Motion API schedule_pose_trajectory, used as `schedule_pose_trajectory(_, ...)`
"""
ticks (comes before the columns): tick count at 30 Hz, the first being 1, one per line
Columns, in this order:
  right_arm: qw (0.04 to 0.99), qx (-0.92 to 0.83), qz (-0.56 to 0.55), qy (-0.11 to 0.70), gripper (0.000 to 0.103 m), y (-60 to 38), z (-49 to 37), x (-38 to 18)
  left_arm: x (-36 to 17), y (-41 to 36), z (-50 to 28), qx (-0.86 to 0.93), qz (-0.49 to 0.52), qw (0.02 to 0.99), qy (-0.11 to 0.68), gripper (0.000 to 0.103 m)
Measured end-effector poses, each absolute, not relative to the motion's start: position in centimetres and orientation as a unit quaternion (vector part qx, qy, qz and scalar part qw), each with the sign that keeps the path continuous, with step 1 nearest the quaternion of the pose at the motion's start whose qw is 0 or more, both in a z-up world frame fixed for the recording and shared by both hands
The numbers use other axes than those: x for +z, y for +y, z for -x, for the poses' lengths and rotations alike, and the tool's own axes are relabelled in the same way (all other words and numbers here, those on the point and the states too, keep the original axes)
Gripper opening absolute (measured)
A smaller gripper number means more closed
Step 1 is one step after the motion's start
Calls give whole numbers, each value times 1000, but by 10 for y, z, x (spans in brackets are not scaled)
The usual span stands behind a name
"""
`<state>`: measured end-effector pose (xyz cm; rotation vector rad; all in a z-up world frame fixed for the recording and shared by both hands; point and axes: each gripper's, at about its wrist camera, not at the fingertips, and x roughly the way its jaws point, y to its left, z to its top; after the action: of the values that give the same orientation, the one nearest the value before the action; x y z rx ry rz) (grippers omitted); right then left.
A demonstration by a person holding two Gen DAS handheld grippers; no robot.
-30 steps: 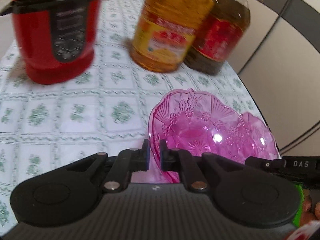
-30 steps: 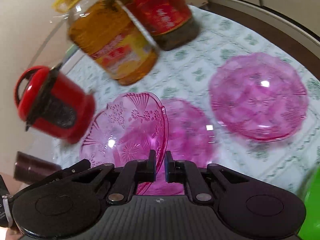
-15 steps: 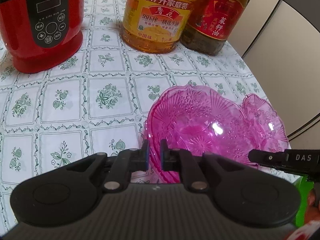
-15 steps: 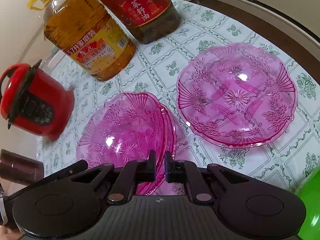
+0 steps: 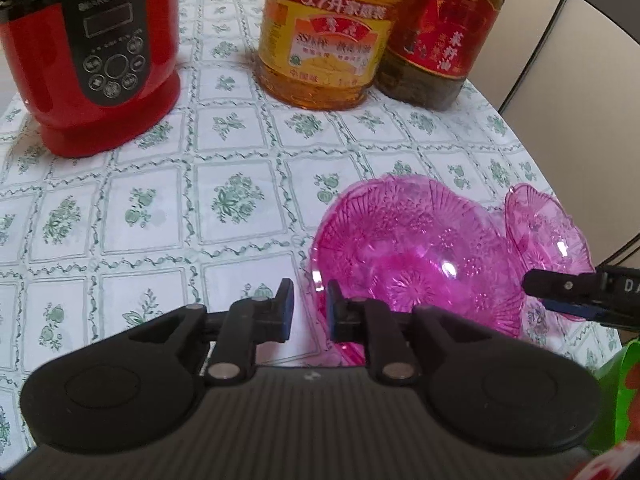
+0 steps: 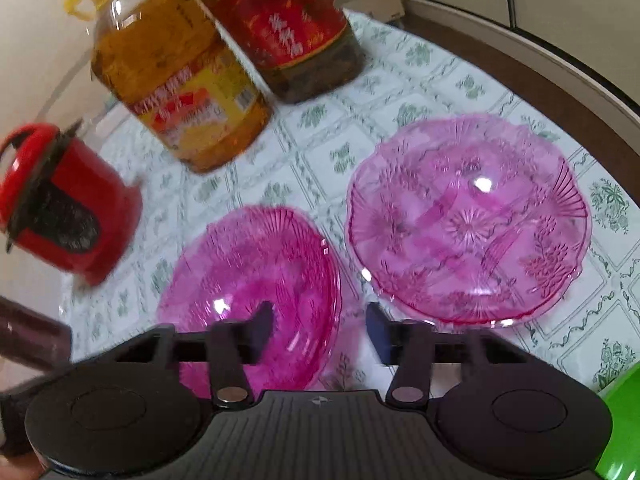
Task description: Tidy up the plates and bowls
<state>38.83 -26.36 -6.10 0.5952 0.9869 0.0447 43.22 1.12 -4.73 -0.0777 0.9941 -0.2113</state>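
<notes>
A pink glass bowl (image 5: 412,256) (image 6: 248,276) rests on the flowered tablecloth, apparently nested in another bowl like it. My left gripper (image 5: 309,312) is at its left rim. Its jaws are opening, narrowly apart, with the rim between them and a gap beside the left pad. My right gripper (image 6: 320,328) is at the bowl's opposite rim. Its jaws are opening wide and the rim stands free between them. Its fingers (image 5: 560,286) show at the right of the left wrist view. A wide pink glass plate (image 6: 468,220) (image 5: 548,232) lies just right of the bowl.
A red electric cooker (image 5: 88,60) (image 6: 68,208) stands at the back left. A yellow-labelled oil bottle (image 5: 324,40) and a dark red-labelled bottle (image 5: 440,32) stand behind the bowl. A green object (image 6: 624,420) sits at the near right. The table's curved edge runs close to the plate.
Both grippers held the tilted bowl by its rim with shut jaws and sank with it. The bowl now lies level, and both jaws have parted, the right one widely.
</notes>
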Motion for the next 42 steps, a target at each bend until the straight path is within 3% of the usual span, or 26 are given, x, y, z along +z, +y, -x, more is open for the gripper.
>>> schedule_pose_trajectory(15,838,29,-286,463,53,-267,-370,-39,-14,10,-406,-99,71,887,445,18)
schedule_pose_trajectory(21,843,33,-279,458,53,-268,-360,-24,0,0,-391,-94,76,892,436,33)
schedule_pose_trajectory(24,846,33,-274,457,53,-269,-354,-18,5,-6,-383,-93,74,894,433,48)
schedule_pose_trajectory(26,847,32,-270,457,53,-272,-350,-14,10,-11,-378,-93,75,895,429,64)
schedule_pose_trajectory(29,847,28,-267,458,53,-277,-344,-9,15,-16,-371,-92,76,899,422,75)
schedule_pose_trajectory(38,848,7,-275,453,55,-305,-328,5,30,-36,-359,-92,72,901,418,84)
schedule_pose_trajectory(40,847,3,-281,451,67,-311,-325,8,33,-41,-357,-96,71,901,417,84)
schedule_pose_trajectory(42,847,-1,-285,448,69,-319,-322,10,34,-48,-356,-100,72,899,419,85)
